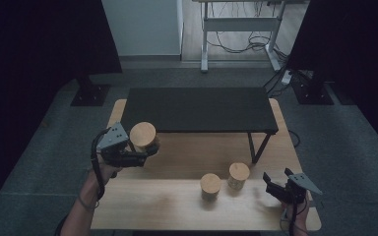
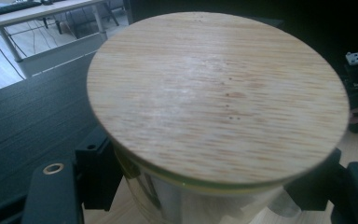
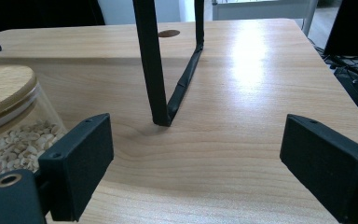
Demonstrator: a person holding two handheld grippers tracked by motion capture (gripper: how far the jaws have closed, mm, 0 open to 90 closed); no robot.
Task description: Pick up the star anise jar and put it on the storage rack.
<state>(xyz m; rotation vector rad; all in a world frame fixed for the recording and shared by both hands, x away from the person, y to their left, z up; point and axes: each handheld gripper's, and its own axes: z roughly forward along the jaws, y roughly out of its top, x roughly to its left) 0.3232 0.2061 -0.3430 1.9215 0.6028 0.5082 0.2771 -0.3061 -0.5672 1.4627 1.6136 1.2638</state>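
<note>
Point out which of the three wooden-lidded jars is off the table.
The jar clamped in the left gripper; the other two jars stand on the table.

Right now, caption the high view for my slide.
Left tongs hold a wood-lidded jar by the black shelf; right tongs open beside two jars.

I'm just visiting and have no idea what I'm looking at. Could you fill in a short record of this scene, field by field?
Left gripper: shut on a jar with a wooden lid, held above the table
Right gripper: open, holding nothing, near the table's right edge
Jars standing on the table: two, side by side, wooden lids on
Nearest jar's contents: pale nut-like pieces
Table: light wood
Black shelf: stands on the table, nothing on top
</note>
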